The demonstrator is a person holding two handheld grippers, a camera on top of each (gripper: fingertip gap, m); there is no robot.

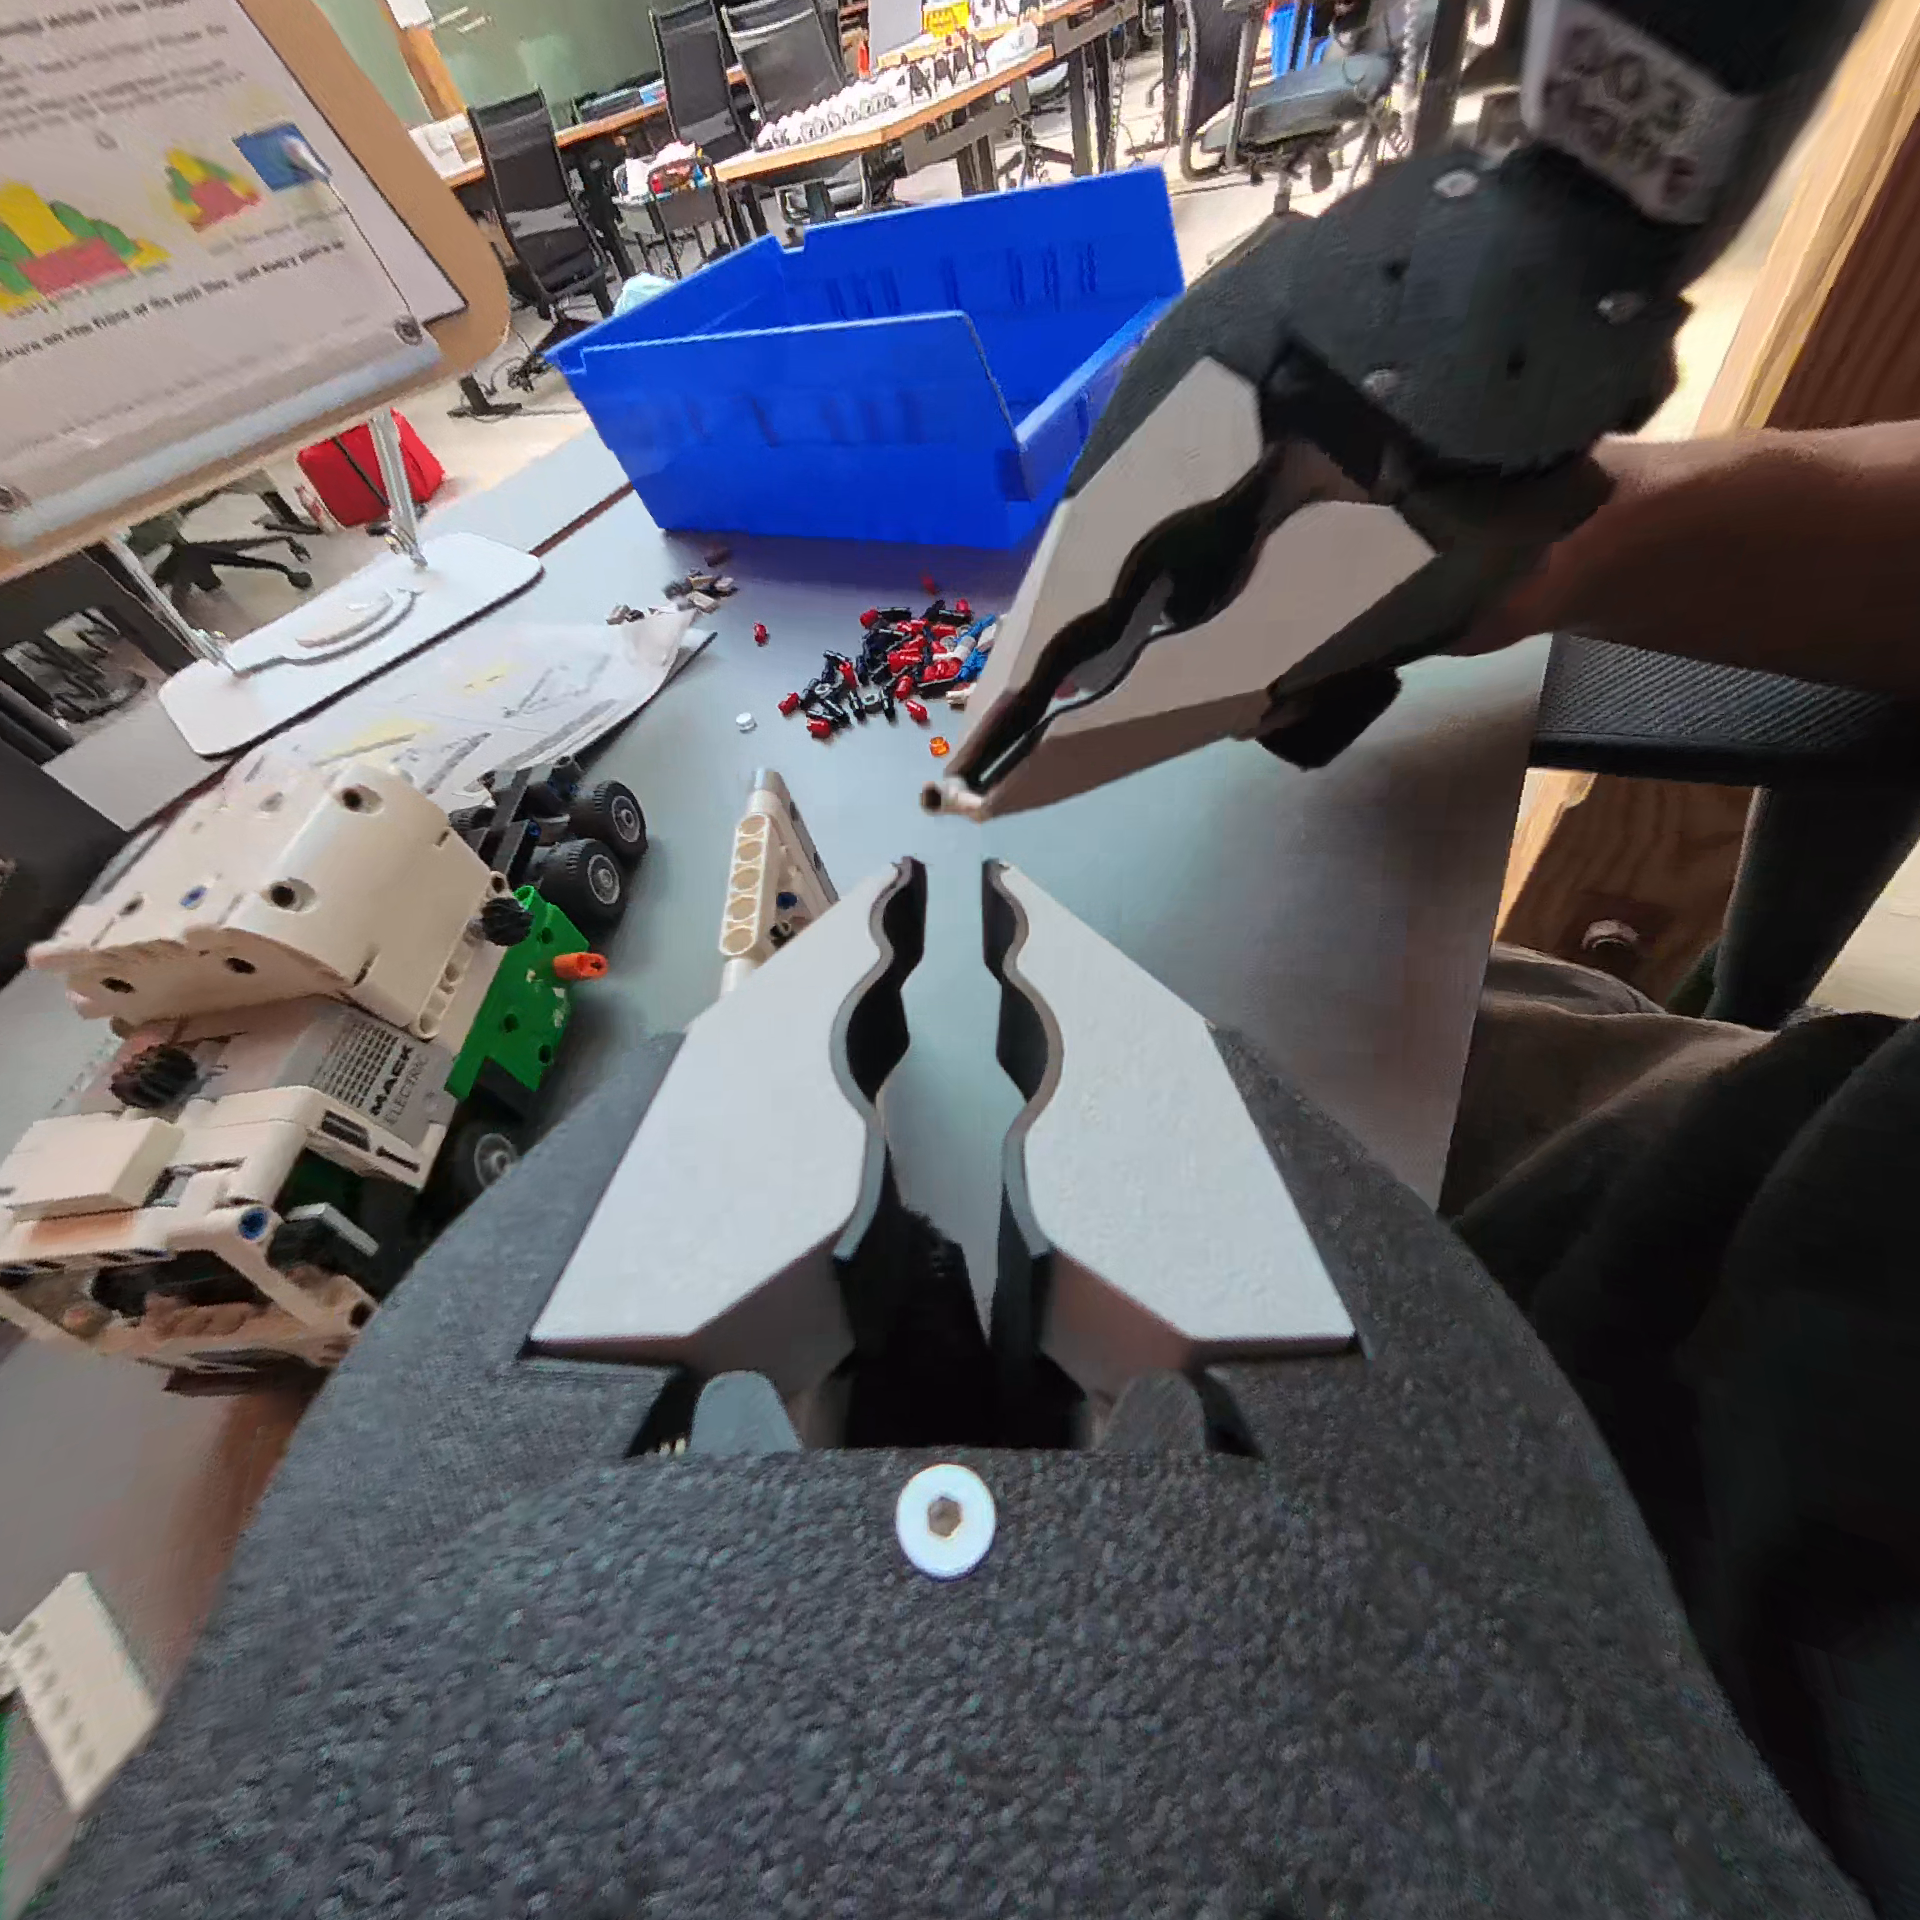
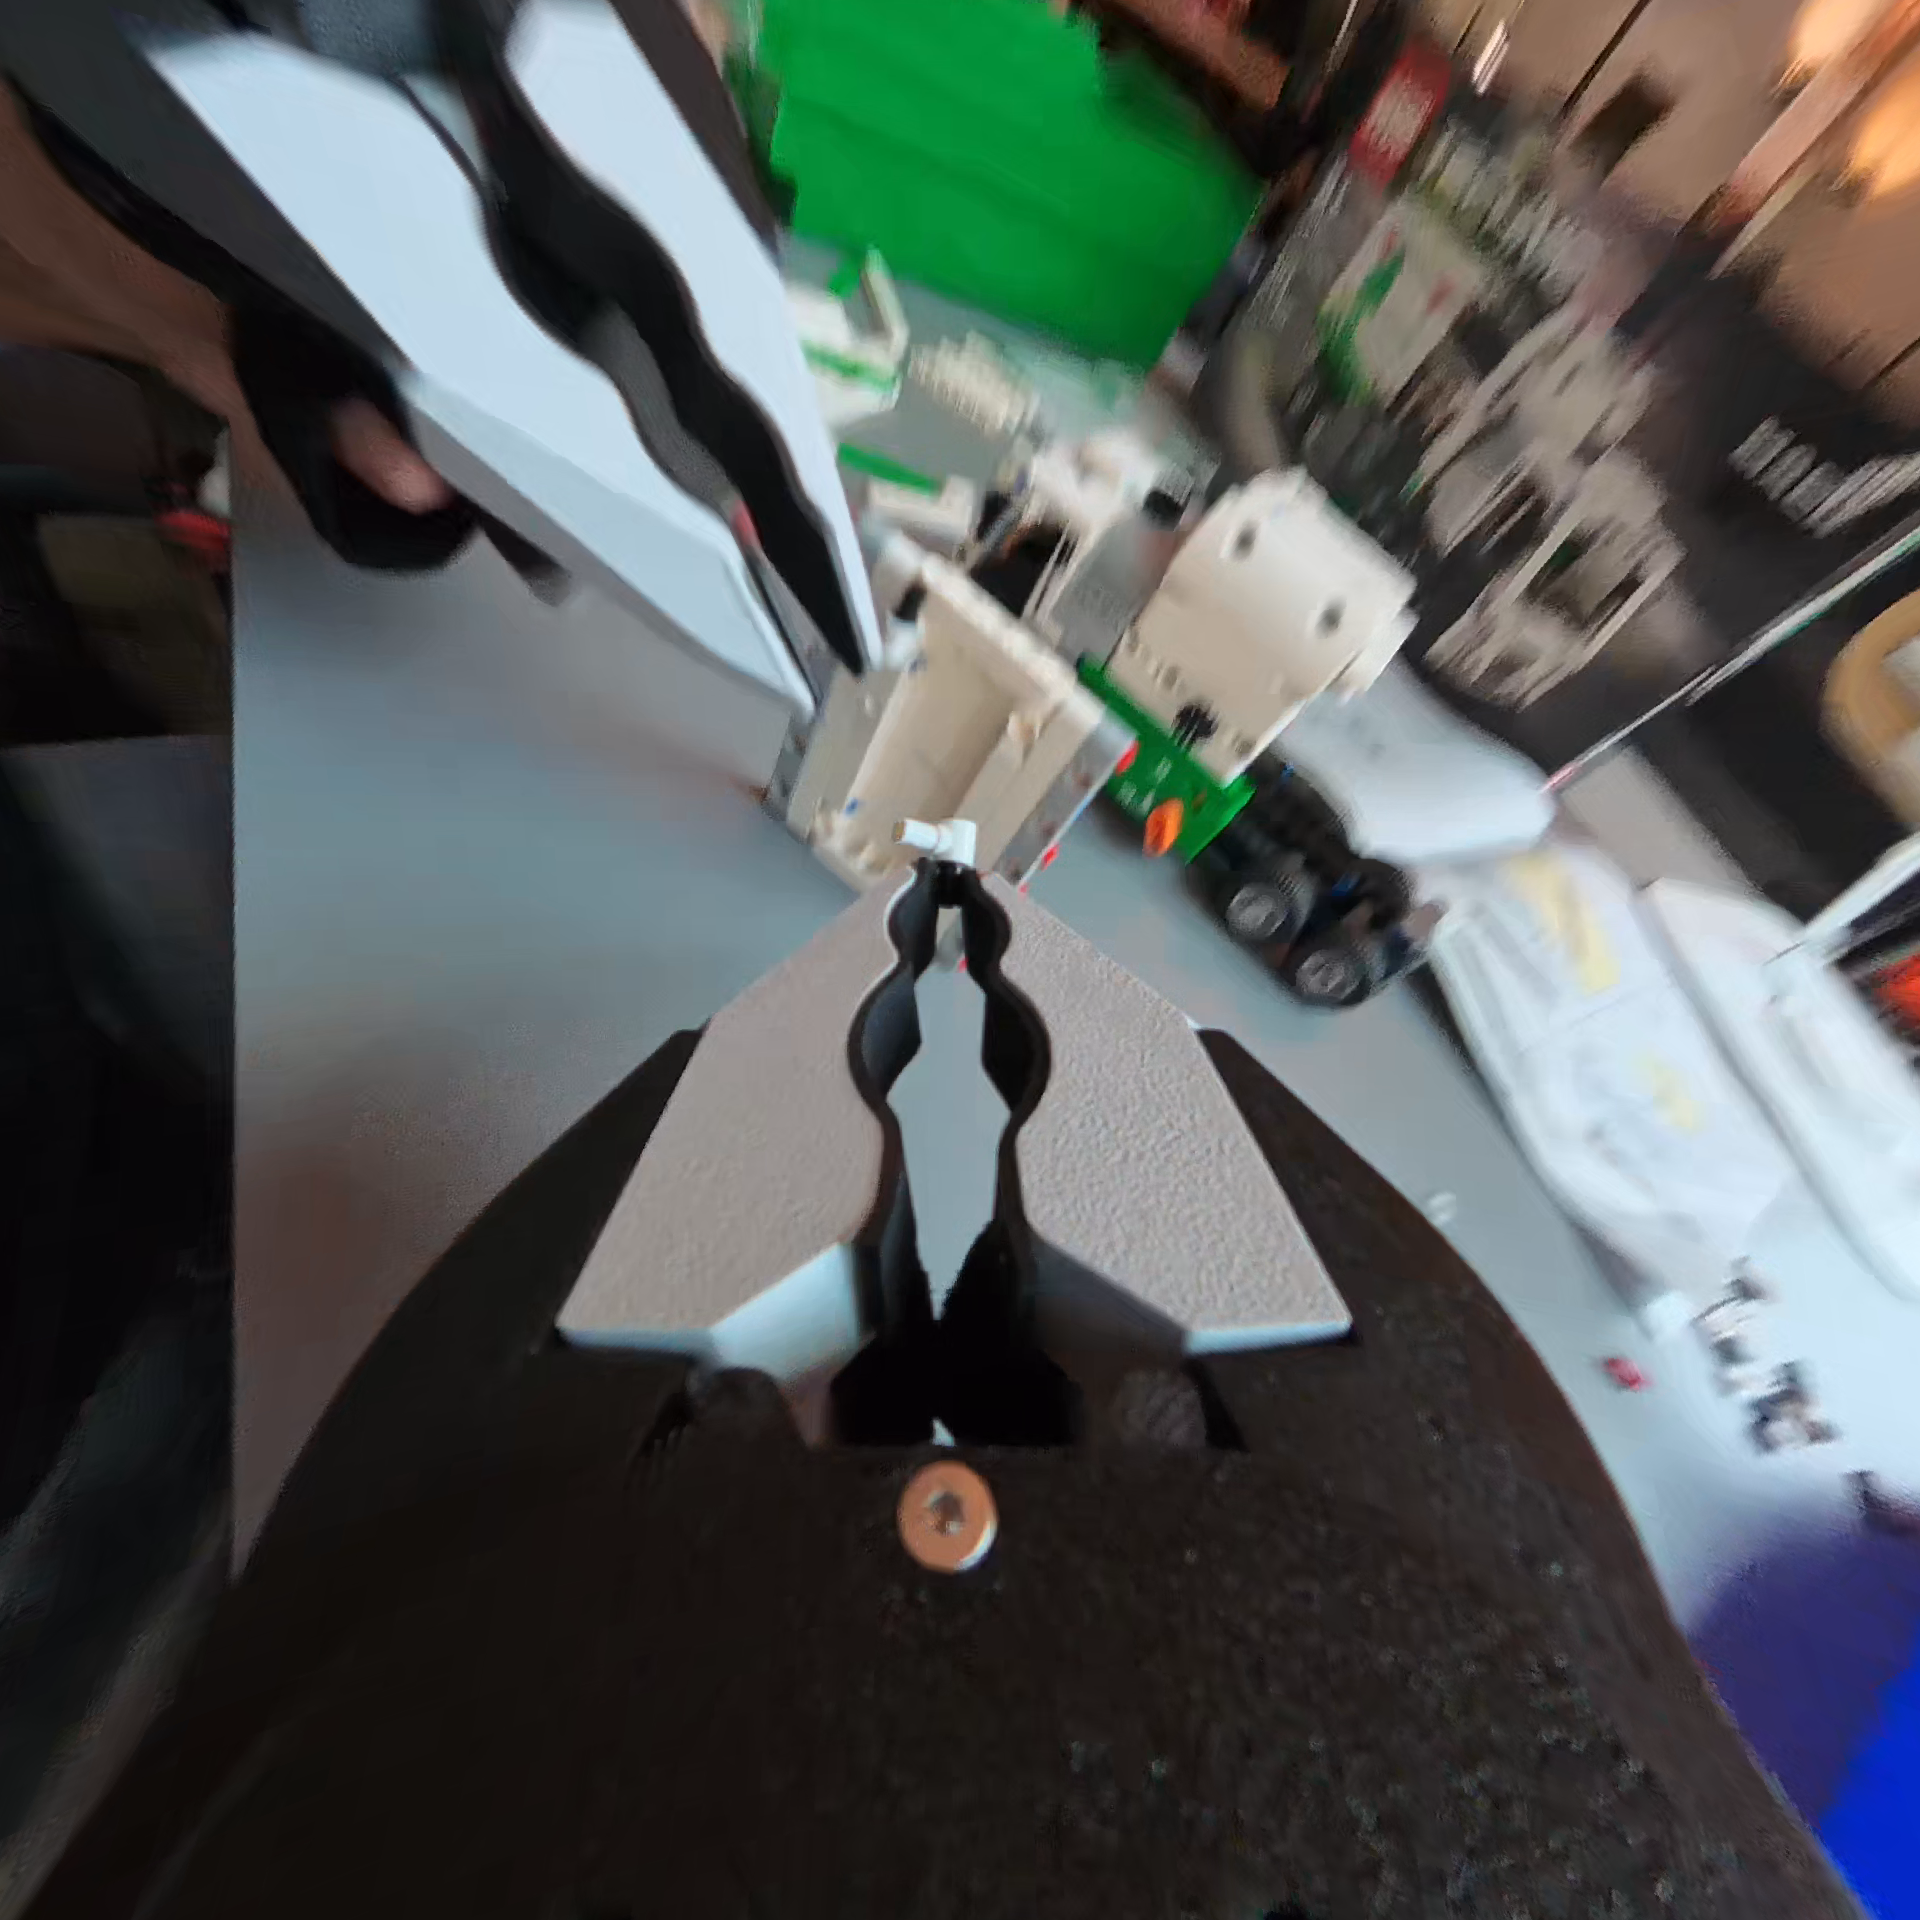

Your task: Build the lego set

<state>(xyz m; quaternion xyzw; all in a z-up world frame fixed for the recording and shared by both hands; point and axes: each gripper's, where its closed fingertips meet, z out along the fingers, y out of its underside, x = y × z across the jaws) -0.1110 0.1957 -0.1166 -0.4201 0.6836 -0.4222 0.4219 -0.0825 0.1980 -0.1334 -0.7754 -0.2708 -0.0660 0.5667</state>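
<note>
The right gripper [image 2: 940,883] has its jaws pinched tight on a small white connector piece [image 2: 935,834], held in the air just above the counter [image 1: 1195,935], not yet fitted anywhere. The left gripper [image 1: 954,864] has its jaws parted a little with nothing between them, the tips hovering close to the right one's load.

Just to the left of those empty tips lies a small white beam assembly [image 1: 764,883] on the counter, and I'd guess the connector is headed for it, though I can't be sure.

Further out toward the left edge lies the half-built truck [image 1: 312,997]: white cab panels, a green body section, black wheels already on. A good share of the build looks done, then.

Plenty is left, by the look of it. A scatter of red, black and blue pins [image 1: 894,665] sits in the middle of the counter, in front of the blue bin [image 1: 831,416] at the far edge, and the instruction sheets [image 1: 499,696] lie spread beside the truck.
</note>
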